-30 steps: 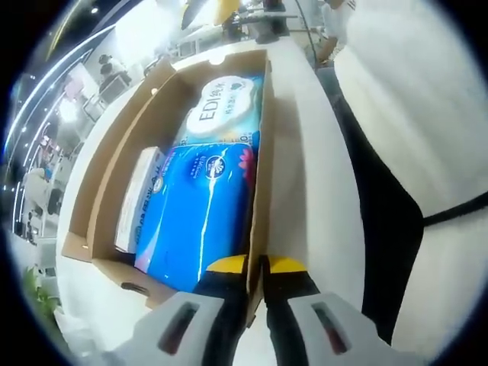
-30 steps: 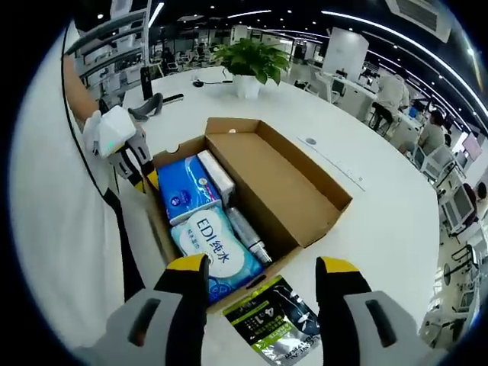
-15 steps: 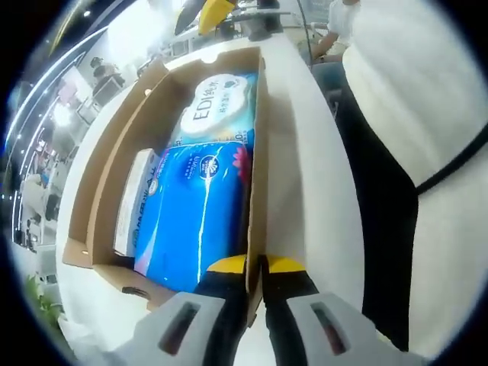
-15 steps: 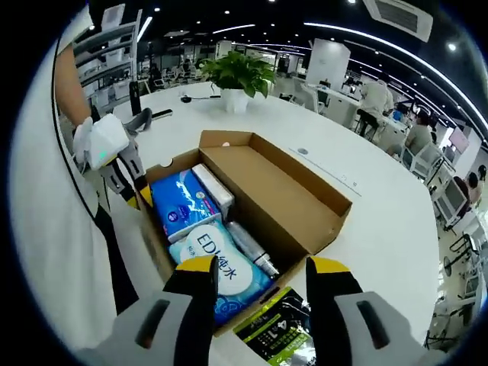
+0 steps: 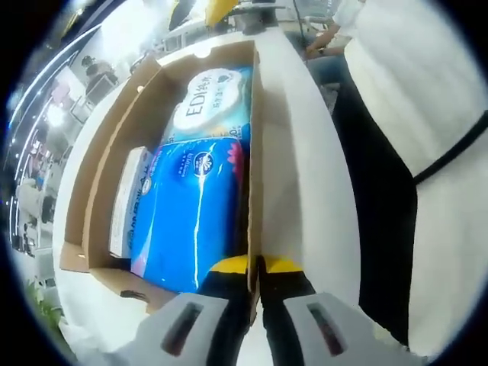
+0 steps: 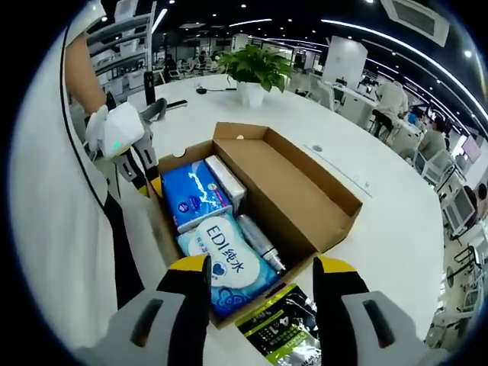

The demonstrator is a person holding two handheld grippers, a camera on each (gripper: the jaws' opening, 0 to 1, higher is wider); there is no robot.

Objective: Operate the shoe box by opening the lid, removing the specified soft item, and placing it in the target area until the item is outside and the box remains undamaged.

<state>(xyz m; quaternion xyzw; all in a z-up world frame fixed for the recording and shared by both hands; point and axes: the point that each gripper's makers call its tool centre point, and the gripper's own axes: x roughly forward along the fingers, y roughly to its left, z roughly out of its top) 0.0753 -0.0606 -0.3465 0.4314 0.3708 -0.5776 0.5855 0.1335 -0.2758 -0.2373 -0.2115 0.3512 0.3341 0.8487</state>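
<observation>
Left gripper view: the left gripper (image 5: 255,267) has its jaws pinched on the near wall of the open brown cardboard shoe box (image 5: 252,152), probably steadying it. The right gripper (image 6: 261,268) hovers wide open, empty, above the white-and-blue soft wipes pack (image 6: 229,261) inside.
</observation>
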